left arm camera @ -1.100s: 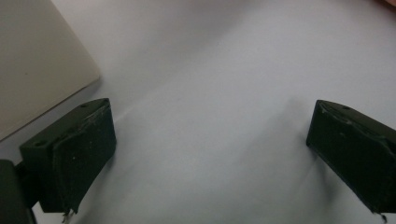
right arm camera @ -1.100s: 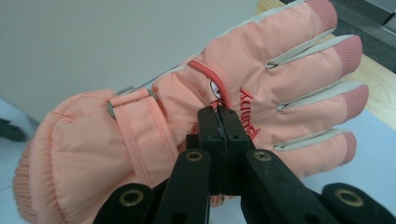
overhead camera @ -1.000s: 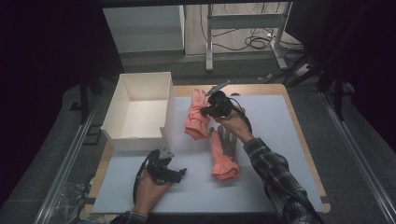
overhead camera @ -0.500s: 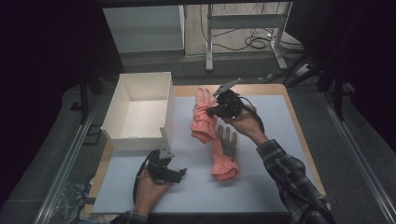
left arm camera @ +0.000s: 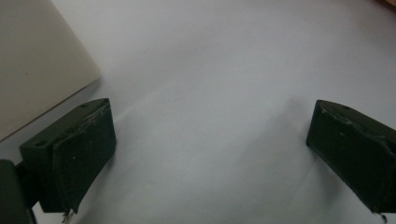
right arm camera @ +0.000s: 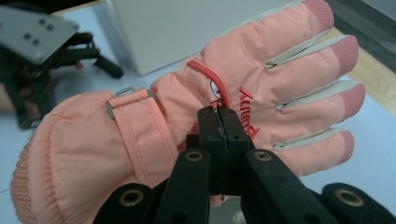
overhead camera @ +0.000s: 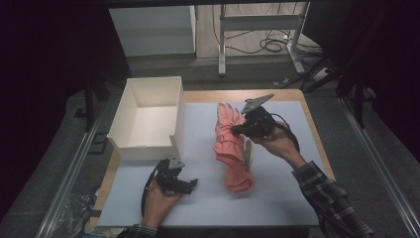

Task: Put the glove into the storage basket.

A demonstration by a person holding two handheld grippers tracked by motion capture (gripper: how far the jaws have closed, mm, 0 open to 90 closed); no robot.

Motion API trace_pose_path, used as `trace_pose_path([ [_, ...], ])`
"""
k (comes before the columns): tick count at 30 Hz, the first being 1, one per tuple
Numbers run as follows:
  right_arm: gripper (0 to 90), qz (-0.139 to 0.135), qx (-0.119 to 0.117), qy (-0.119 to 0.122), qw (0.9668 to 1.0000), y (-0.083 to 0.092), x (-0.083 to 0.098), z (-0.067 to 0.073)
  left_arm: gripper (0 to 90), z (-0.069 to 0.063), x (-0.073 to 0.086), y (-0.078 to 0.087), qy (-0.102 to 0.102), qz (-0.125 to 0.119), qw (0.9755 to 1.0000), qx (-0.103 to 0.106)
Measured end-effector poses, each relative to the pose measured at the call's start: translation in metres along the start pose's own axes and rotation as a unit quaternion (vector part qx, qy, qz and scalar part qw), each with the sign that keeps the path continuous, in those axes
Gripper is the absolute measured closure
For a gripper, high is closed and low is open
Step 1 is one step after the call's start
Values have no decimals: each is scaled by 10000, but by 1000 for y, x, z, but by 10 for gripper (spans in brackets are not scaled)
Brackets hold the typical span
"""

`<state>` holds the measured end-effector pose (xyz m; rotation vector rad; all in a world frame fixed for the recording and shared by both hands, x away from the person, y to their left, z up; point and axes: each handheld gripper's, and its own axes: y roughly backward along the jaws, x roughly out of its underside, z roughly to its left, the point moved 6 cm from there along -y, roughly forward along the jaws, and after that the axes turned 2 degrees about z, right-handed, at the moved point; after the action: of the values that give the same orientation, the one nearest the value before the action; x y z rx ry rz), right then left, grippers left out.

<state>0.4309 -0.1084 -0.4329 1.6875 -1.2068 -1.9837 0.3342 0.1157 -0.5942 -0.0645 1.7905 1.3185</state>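
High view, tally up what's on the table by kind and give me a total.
Pink gloves: 2, one pinched and lifted by the right gripper, one lying beneath.
White box: 1
Handheld grippers: 2, including the left gripper.
Total: 5

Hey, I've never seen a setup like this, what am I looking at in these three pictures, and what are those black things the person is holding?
A person at a table holds a hand-held gripper in each hand: a tool with two black jaws and its own small camera. The high view looks down from above; the other two look along each tool's jaws. On the pale table mat sit a white open box and pink winter gloves. The right hand-held gripper is shut, pinching the back of one pink glove and lifting it; a second glove lies underneath on the mat. The left hand-held gripper rests near the box, its jaws wide open with nothing between them.
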Motion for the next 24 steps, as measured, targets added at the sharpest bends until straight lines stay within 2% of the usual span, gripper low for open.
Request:
trace_pose_path([
  [6,896,137,-100,94,9998,12,27,15,13,0,0,0,2,-4,10000,4],
  [9,896,210,-89,93,9997,11,43,19,13,0,0,0,2,-6,10000,2],
  [10,896,210,-89,93,9997,11,43,19,13,0,0,0,2,-6,10000,2],
  [13,896,326,-129,-19,9994,0,60,17,13,0,0,0,3,-9,10000,3],
  [16,896,343,-189,-85,9992,-8,68,17,13,0,0,0,3,-9,10000,3],
  [21,894,377,-199,-75,9991,-17,73,18,13,0,0,0,2,-7,10000,3],
  [24,891,487,-121,-5,9987,-30,79,21,13,0,0,0,2,-9,10000,3],
])
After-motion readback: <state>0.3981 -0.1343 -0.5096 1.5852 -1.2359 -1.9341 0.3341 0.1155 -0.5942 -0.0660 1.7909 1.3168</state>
